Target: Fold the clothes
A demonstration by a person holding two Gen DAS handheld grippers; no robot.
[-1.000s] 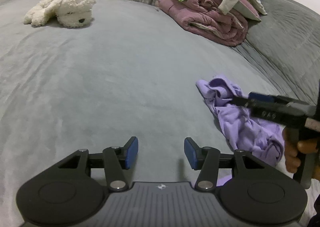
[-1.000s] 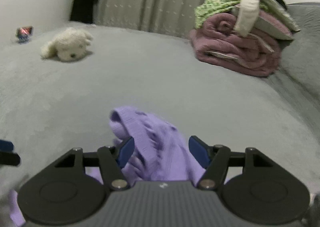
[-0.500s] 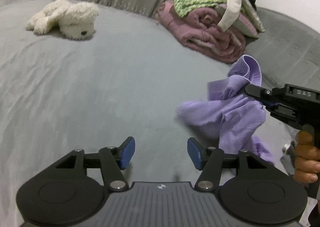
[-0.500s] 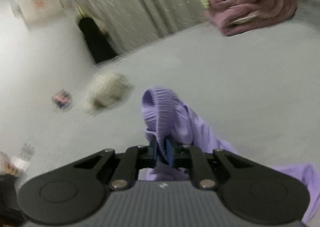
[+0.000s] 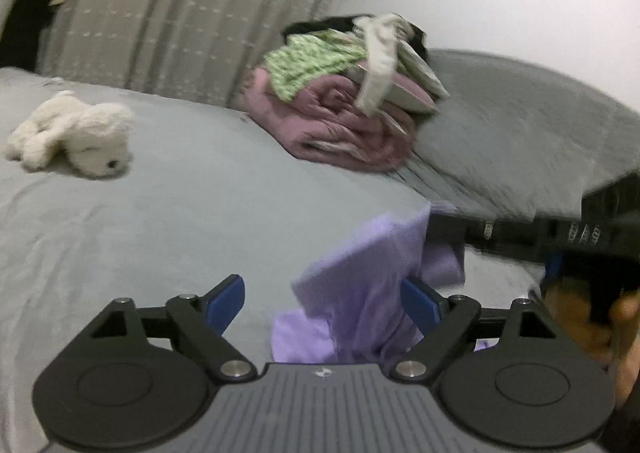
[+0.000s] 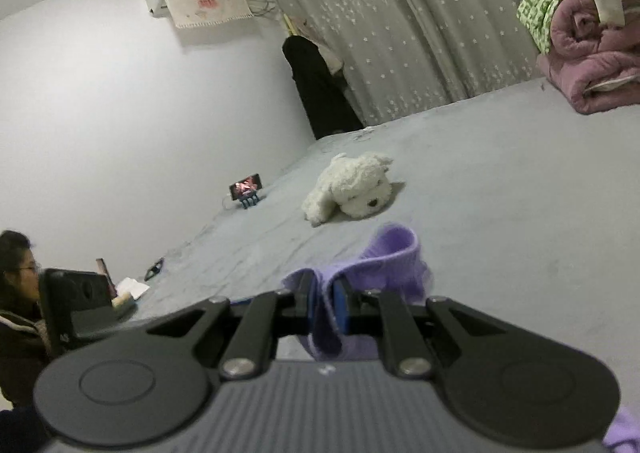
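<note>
Left wrist view: the crumpled lilac knit garment [image 5: 360, 273] hangs from my right gripper [image 5: 440, 231], which enters from the right and is clamped on the cloth's top edge; the cloth drapes downward, lower folds reaching toward the grey bed sheet [image 5: 160, 213]. My left gripper [image 5: 320, 297] is released: its jaws have just been opening, and part of the hanging cloth sits between them, nearer the right blue pad, with no pinch that I can see. Judgement: folding has barely begun; nothing is spread flat or creased, and a second hold, laying out and every fold are left. Long axis runs roughly vertical, gripped edge up, loose end down. Right wrist view: the right gripper [image 6: 326, 307] is clenched on a ribbed band of the lilac garment [image 6: 394, 257], which loops forward past the fingers toward the white plush dog [image 6: 352, 189].
</note>
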